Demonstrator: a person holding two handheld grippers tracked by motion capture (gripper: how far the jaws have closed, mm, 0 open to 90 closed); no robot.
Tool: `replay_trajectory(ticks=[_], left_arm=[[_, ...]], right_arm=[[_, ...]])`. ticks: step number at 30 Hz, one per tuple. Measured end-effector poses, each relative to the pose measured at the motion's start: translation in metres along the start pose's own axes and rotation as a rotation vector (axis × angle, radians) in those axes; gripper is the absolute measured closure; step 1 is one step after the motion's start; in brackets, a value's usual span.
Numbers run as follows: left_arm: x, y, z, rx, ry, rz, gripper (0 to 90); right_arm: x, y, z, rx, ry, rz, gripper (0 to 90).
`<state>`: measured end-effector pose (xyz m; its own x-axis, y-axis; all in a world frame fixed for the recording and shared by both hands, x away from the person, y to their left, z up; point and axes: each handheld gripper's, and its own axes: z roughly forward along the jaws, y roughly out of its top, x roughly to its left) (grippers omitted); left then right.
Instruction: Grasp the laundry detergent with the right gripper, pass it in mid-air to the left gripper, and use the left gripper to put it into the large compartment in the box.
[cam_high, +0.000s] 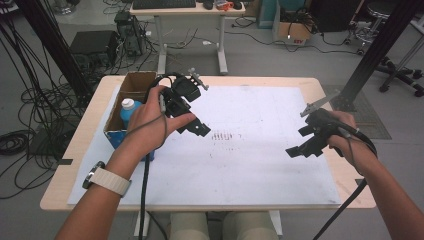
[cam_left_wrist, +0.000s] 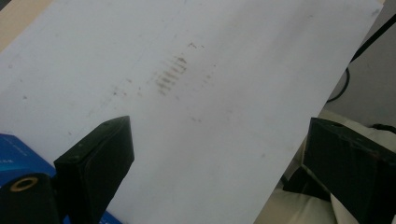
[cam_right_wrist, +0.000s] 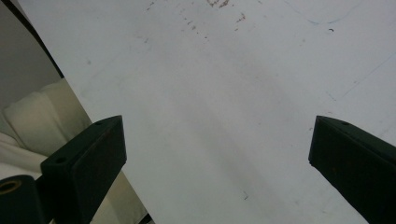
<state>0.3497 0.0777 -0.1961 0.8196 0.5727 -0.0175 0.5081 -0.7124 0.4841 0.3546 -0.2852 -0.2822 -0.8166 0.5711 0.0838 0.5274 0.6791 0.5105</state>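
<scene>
Left gripper (cam_high: 192, 122): held above the white sheet (cam_high: 250, 165), just right of the box (cam_high: 131, 89); jaws spread wide, nothing between them. In its own view the jaws frame bare sheet and a patch of brown marks (cam_left_wrist: 170, 74), with the box's blue corner (cam_left_wrist: 16, 156) at the lower left.

Right gripper (cam_high: 302, 145): near the sheet's right edge, well apart from the left; jaws wide, empty.

Box: cardboard, open-topped, at the table's (cam_high: 75, 150) left edge. Bottle (cam_high: 128, 111): blue, white cap, upright inside the box, beside the left hand (cam_high: 150, 122).
</scene>
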Motion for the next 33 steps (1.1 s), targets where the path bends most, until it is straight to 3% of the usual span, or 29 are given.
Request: replay_trajectory(ticks=[17,33], left_arm=[[-0.0079,0.0003,0.0063,-0.012,-0.001,0.011,9.2],[-0.0053,0.0025,0.0083,-0.012,-0.003,0.004,9.4]], right_arm=[[0.0022,-0.0006,0.0009,-0.008,0.005,-0.003,3.9],[-0.0002,-0.0003,0.002,-0.002,0.007,0.006,3.9]])
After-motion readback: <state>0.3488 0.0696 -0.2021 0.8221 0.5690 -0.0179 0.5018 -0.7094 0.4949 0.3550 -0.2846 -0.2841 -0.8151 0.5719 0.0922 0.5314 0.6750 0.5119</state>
